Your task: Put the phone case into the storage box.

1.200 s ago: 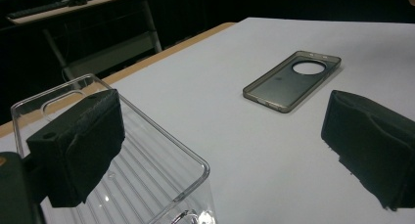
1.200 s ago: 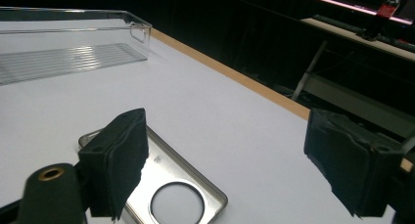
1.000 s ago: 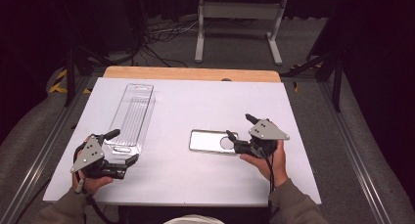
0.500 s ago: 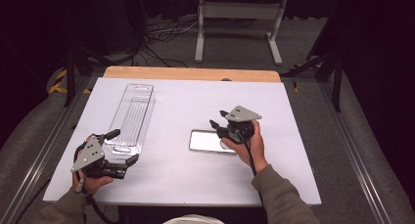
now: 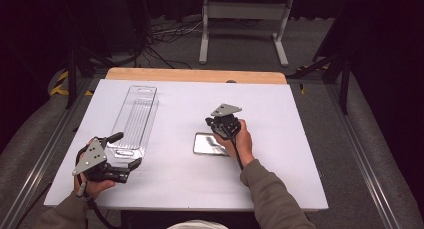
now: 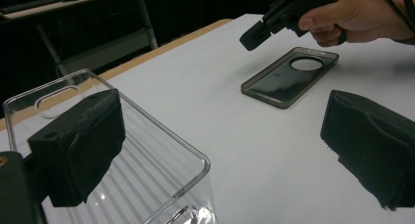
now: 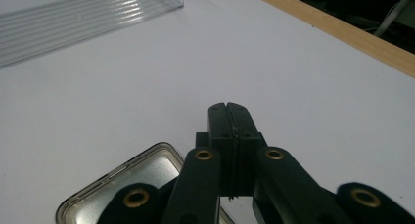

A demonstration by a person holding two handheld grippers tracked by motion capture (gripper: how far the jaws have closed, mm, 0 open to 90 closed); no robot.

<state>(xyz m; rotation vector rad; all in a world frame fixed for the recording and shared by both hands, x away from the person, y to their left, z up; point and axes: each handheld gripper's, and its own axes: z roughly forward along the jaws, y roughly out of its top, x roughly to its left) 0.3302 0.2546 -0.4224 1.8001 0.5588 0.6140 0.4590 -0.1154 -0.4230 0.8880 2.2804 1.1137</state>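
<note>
A long clear plastic tray (image 5: pixel 135 116) lies on the left of the white table (image 5: pixel 300 159). My left gripper (image 5: pixel 125 151) is open at the tray's near end. In the left gripper view its left pad (image 6: pixel 78 141) stands by the tray (image 6: pixel 147 155) wall, and the right pad (image 6: pixel 372 145) is well clear over bare table. A smoky translucent phone case (image 5: pixel 209 144) lies flat mid-table. My right gripper (image 5: pixel 212 123) hovers over its far edge, shut on nothing. In the right gripper view the closed tips (image 7: pixel 229 111) point past the case (image 7: pixel 142 177) toward the tray (image 7: pixel 73 18).
A wooden strip (image 5: pixel 195 75) runs along the table's far edge, with a metal stand (image 5: pixel 242 19) and cables on the dark floor behind it. Bare white surface lies to the right of the phone case and between case and tray.
My right gripper has swung from the right of the phone case leftward and away from the person, to above the case's far edge. The left gripper and the tray have stayed put.
</note>
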